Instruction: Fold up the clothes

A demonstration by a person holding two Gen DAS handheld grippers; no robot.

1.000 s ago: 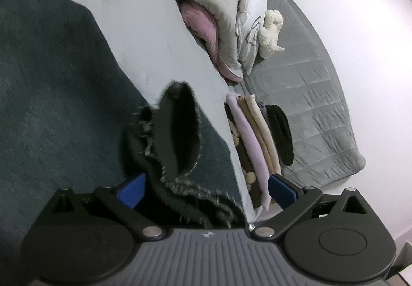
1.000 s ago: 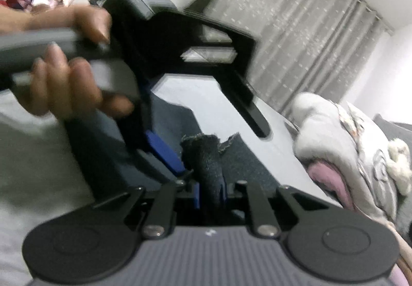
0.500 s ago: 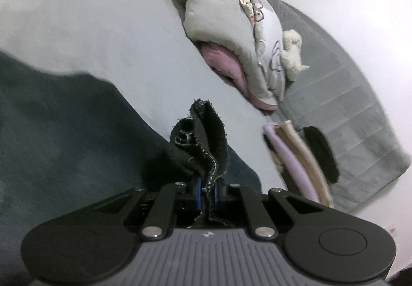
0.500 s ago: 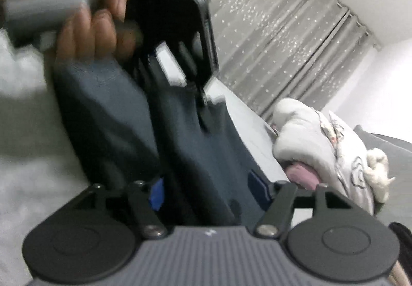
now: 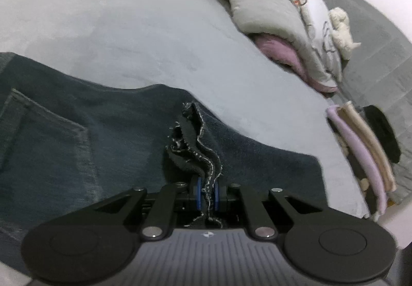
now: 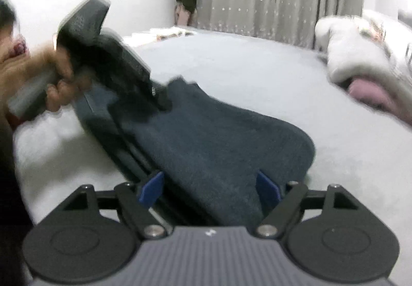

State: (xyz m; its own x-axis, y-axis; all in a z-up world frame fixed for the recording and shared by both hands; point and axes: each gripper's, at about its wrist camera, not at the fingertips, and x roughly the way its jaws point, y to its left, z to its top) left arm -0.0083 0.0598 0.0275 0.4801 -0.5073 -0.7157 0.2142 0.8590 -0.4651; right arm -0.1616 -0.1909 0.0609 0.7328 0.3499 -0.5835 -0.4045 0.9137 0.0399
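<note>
Since a second ago the left gripper (image 5: 206, 194) has clamped onto the frayed hem (image 5: 195, 154) of the dark jeans (image 5: 77, 141) and lifted it slightly, while the right gripper (image 6: 209, 186) has let go of its fold and its jaws are opening, the denim lying loose between them on the grey bed (image 5: 134, 28). Denim like this looks heavy, limp yet thick, so it should drape and hold a crease. Doubled hems and the waistband seem the surest places to pinch.
</note>
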